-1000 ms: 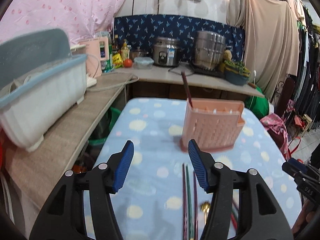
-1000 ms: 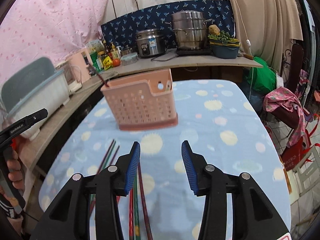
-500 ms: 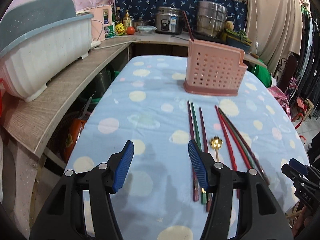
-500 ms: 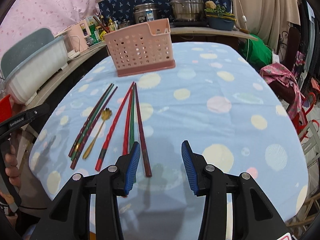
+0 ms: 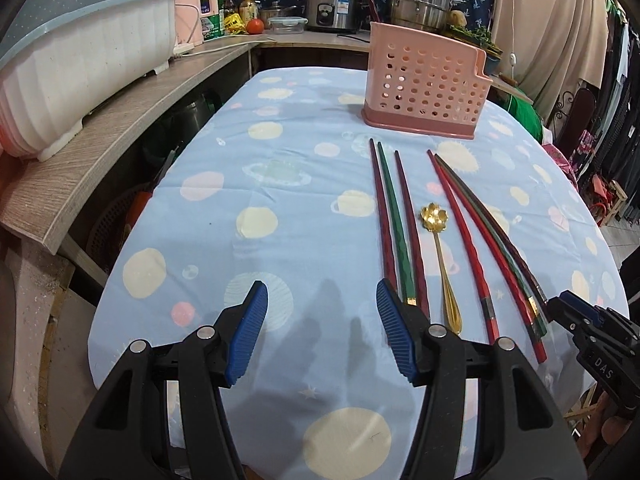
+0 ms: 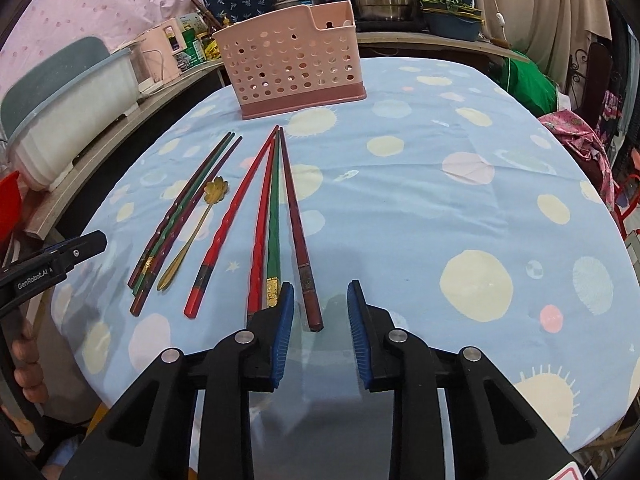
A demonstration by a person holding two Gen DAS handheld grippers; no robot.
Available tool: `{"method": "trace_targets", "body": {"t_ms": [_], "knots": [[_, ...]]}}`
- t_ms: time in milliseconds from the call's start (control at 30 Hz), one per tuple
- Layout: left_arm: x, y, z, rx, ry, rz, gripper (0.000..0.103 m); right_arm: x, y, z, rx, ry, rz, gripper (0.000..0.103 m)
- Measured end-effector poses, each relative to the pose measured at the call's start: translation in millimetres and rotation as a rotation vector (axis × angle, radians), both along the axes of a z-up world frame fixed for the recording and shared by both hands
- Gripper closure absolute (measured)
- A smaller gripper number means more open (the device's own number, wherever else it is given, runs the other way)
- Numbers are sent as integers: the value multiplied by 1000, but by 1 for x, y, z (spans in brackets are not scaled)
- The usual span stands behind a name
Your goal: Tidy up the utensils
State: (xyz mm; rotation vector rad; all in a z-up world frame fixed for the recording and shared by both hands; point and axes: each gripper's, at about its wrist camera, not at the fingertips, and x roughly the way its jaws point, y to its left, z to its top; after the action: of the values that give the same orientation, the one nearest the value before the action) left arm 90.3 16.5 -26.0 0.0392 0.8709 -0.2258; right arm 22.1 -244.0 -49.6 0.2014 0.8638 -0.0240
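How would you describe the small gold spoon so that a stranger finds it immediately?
Start at the pink perforated basket on the blue spotted tablecloth. Nearer the camera lie two groups of chopsticks; the gold spoon lies between them. It alone is metallic gold, shorter, with a flower-shaped bowl.

Left gripper angled down over the blue cloth, jaws well apart, nothing between the blue pads. Right gripper likewise tilted downward, jaws narrower, having just been closing, thick end of a dark red chopstick lying in the gap, pads not pressing on it. Each gripper's black tip seen at the edge of the other's view. Fingers of the left hand wrapped round the handle, low at the left edge.
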Motion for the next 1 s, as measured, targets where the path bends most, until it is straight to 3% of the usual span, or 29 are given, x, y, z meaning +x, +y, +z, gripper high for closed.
{"method": "trace_targets", "body": {"t_ms": [67, 267, 1000], "knots": [[-1, -2, -2, -1, 5, -5, 49, 1, 2, -2, -5, 4, 3, 85], [-3, -7, -4, 0, 15, -17, 49, 3, 2, -4, -26, 3, -1, 94], [2, -25, -28, 20, 62, -37, 49, 0, -4, -6, -18, -6, -32, 96]]}}
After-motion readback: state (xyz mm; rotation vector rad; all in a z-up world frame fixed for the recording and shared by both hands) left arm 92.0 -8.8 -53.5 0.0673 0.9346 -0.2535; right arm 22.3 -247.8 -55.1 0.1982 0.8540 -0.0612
